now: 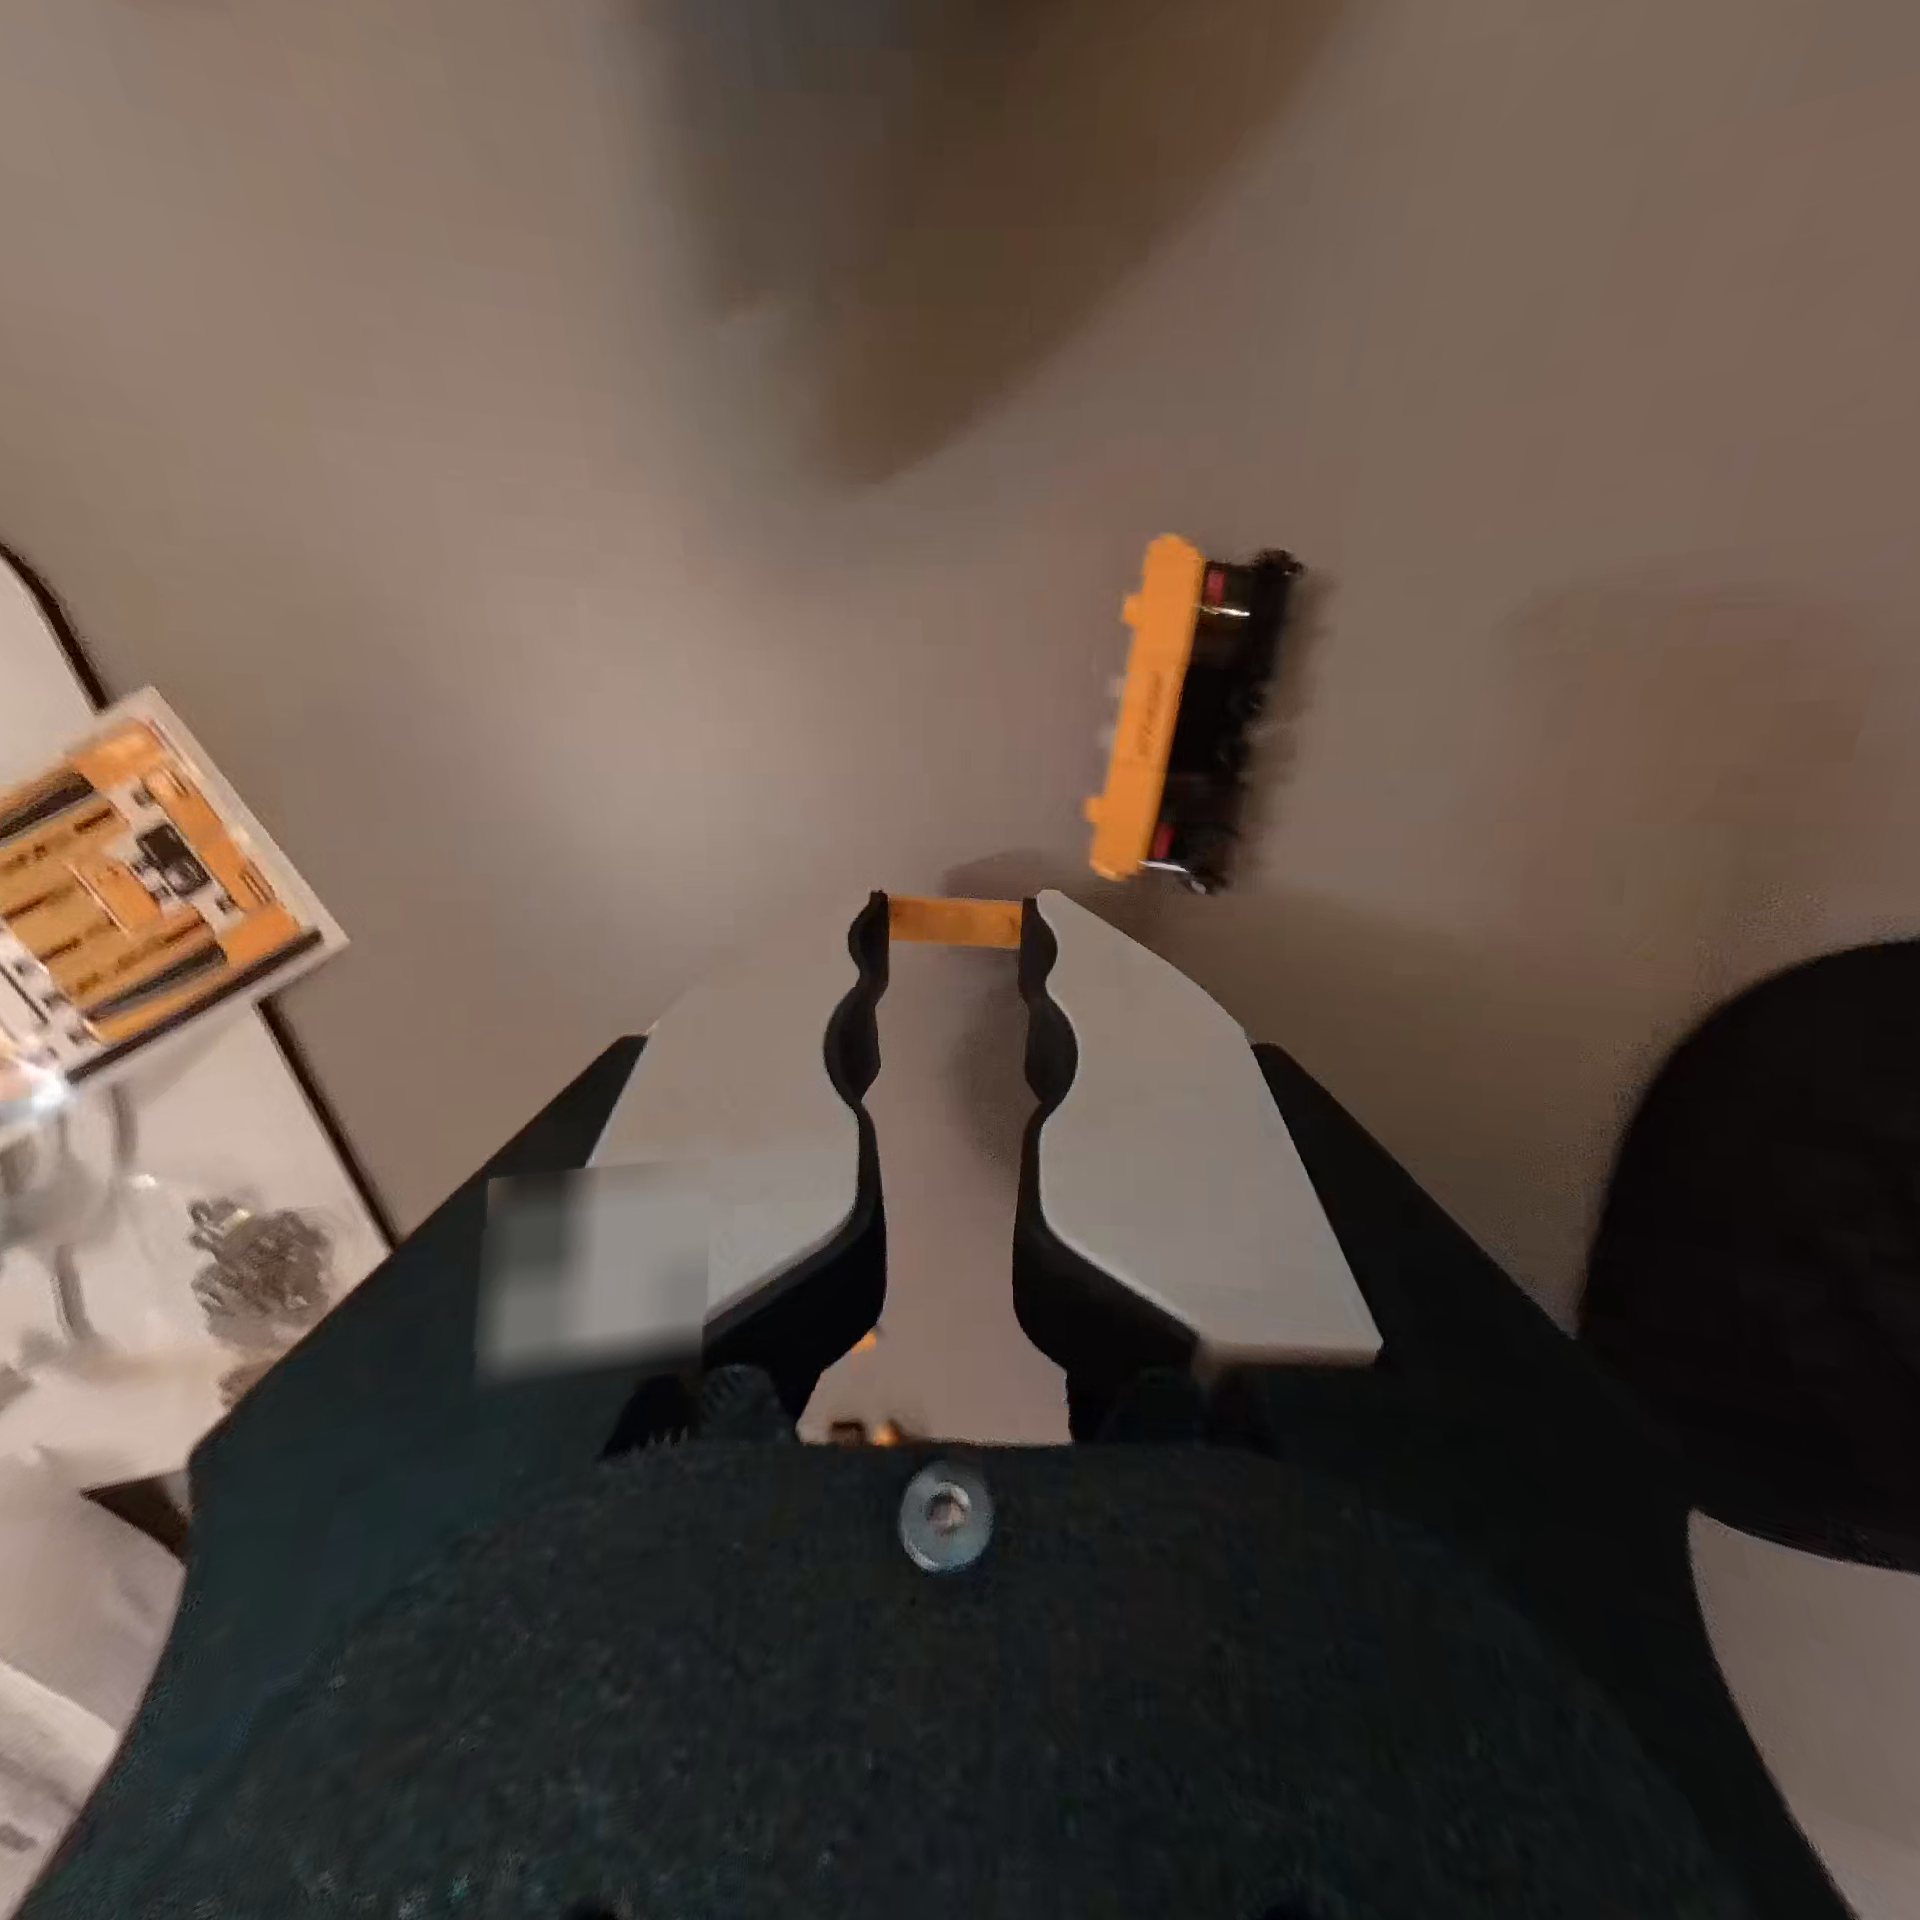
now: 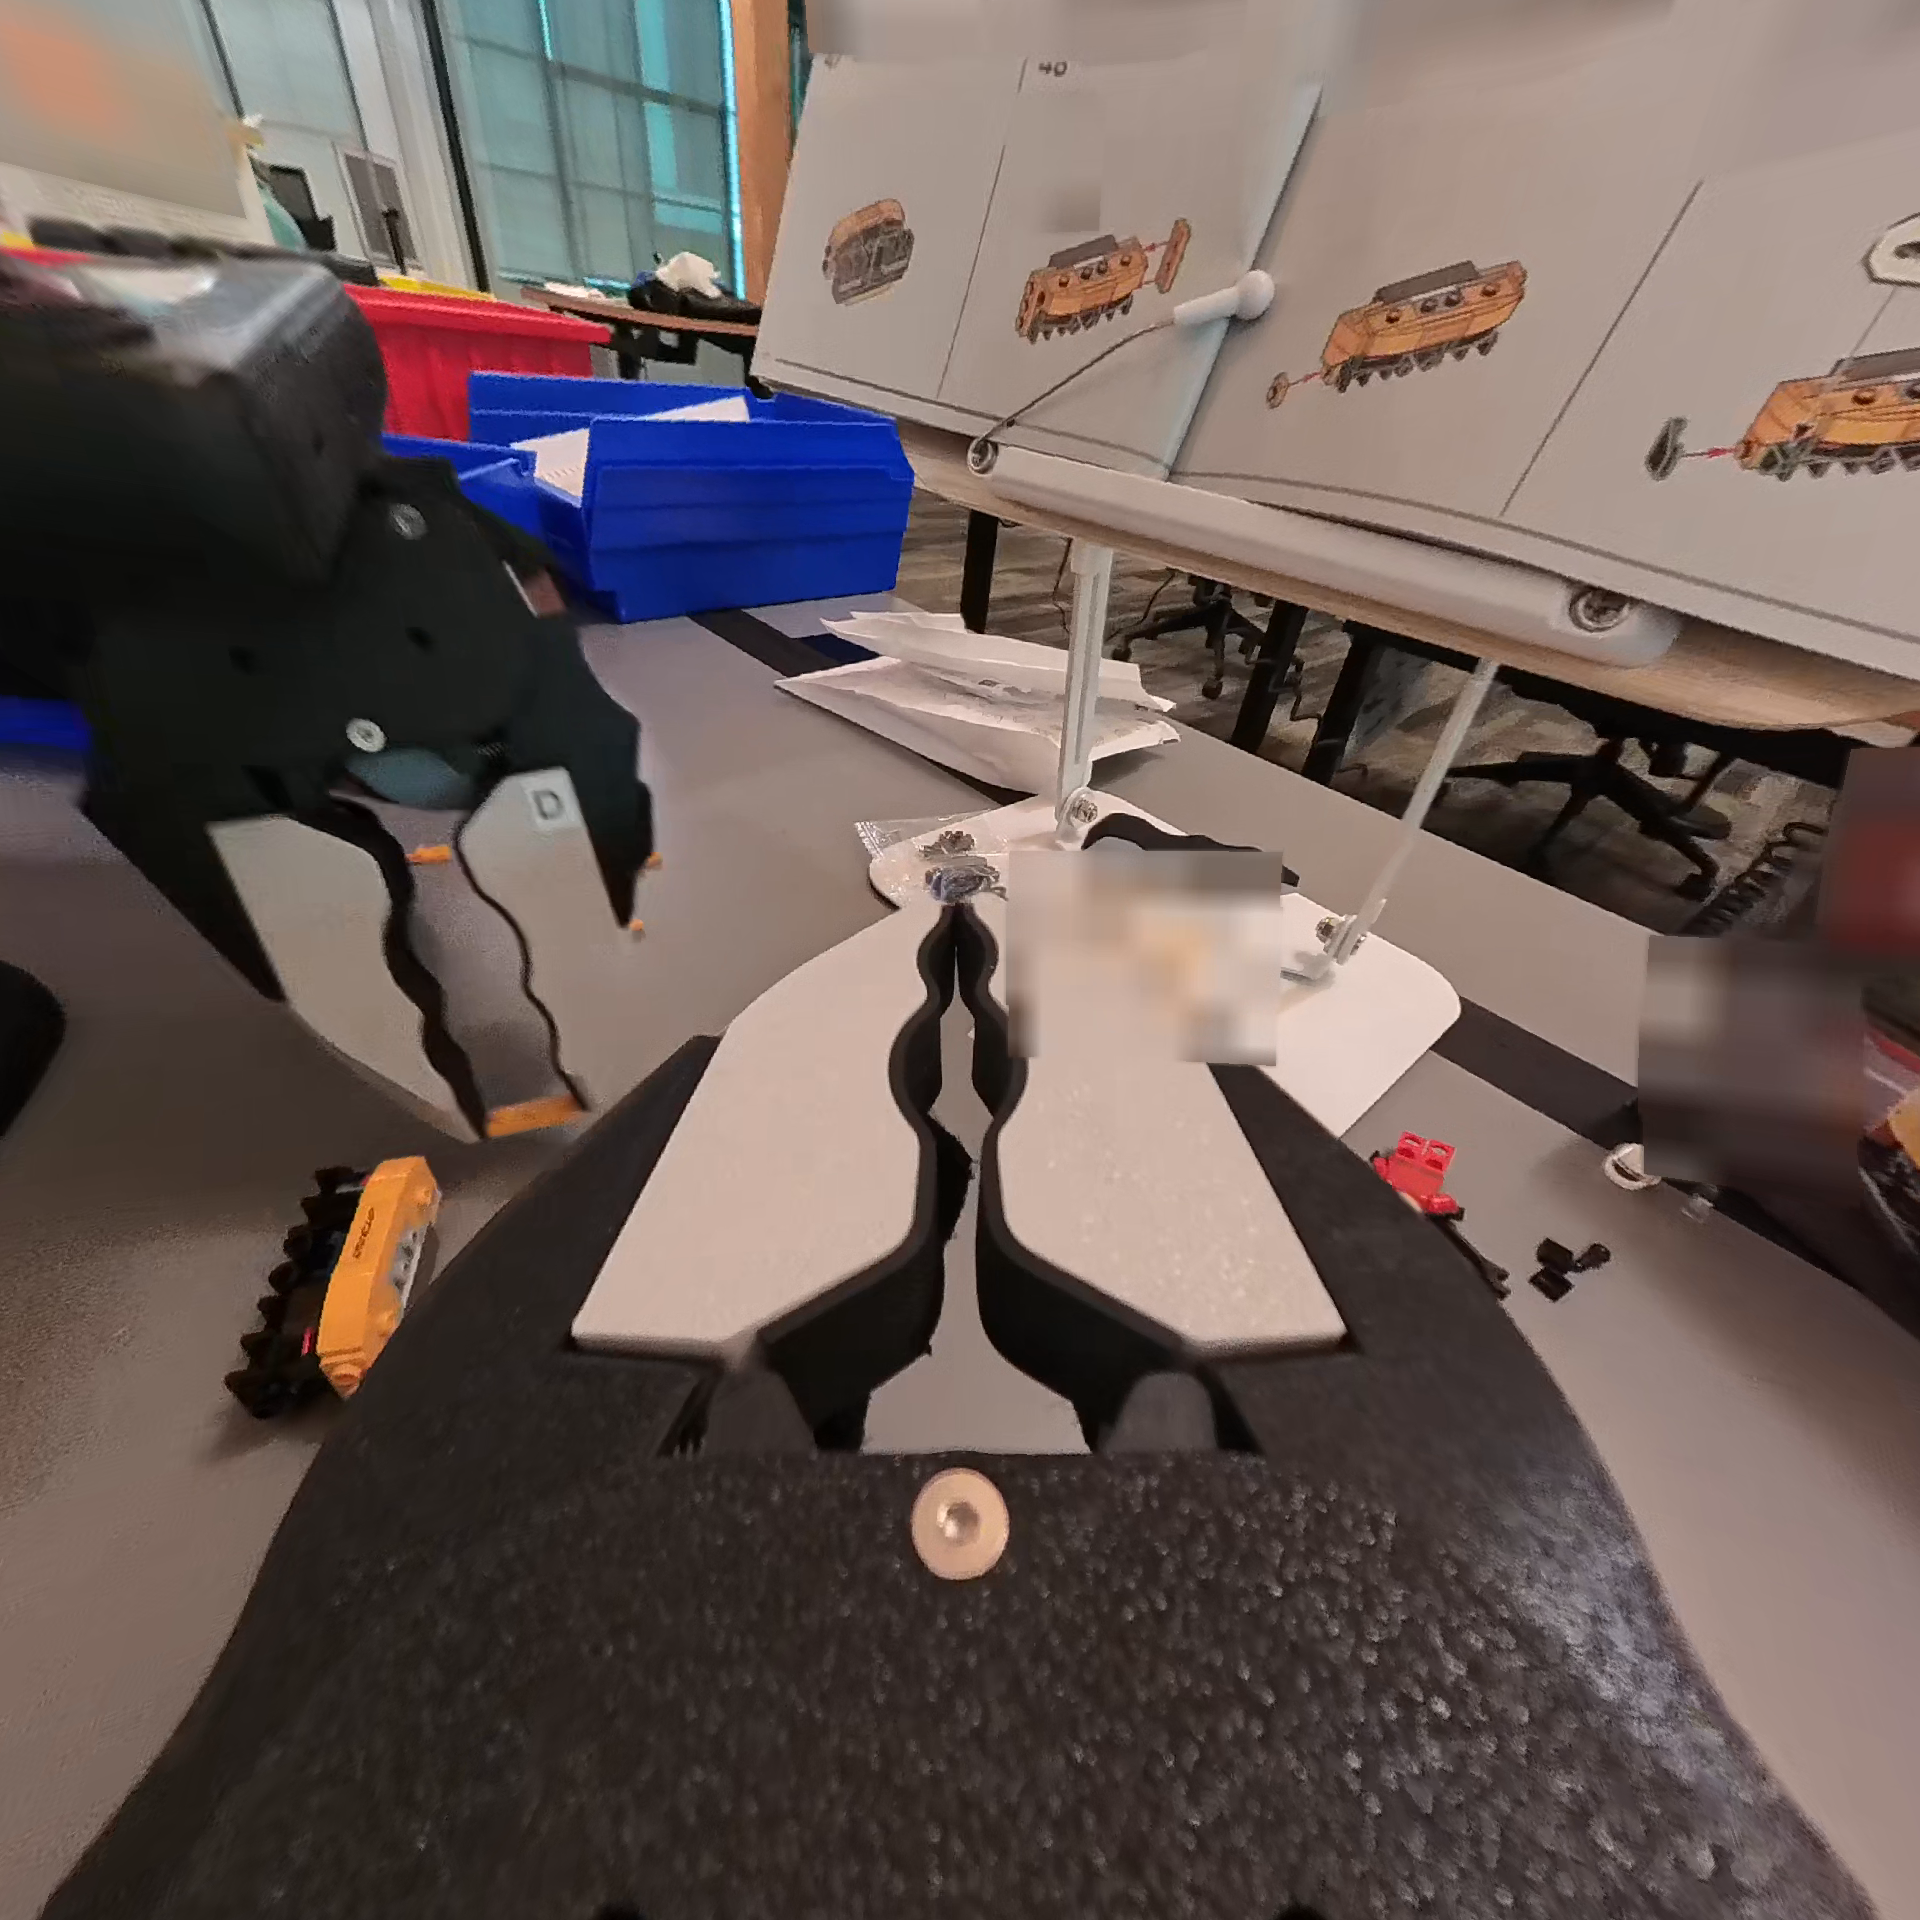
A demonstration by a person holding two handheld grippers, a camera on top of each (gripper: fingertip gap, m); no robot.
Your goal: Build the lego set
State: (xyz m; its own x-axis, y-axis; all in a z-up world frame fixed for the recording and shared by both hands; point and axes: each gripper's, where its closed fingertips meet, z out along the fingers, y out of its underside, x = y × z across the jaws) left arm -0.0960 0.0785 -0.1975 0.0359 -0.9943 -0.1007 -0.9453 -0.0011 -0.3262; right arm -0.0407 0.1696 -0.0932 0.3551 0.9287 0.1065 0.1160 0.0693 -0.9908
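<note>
A: Orange plate (image 1: 956, 922) pinched crosswise at the very tips of the left gripper (image 1: 956, 920), jaws spread only as wide as the piece. Seen from the right wrist view too: same left gripper (image 2: 509, 1091) at left of frame, angled down over the grey table (image 2: 125, 1558), same orange plate (image 2: 530, 1115) at its tips.

B: And the half-built model?

A: Orange-and-black train body (image 1: 1184, 717) lying on its side, up and to the right of the held plate, close but apart, not touching. In the right wrist view, low at left (image 2: 343, 1283), just below the left gripper's tips.

B: Right gripper?

A: Right gripper (image 2: 954, 925) closed to a sliver at centre frame, tips meeting, nothing visibly between them. Small red piece (image 2: 1415, 1169) and black bits (image 2: 1564, 1262) at right, just beside its body.

B: Anything behind?

A: Instruction pages (image 2: 1351, 281) propped on a white stand (image 2: 1382, 1039) at upper right; blue bins (image 2: 727, 488) at upper left. Sticker sheet (image 1: 145, 883) at the left edge of the left wrist view.
</note>
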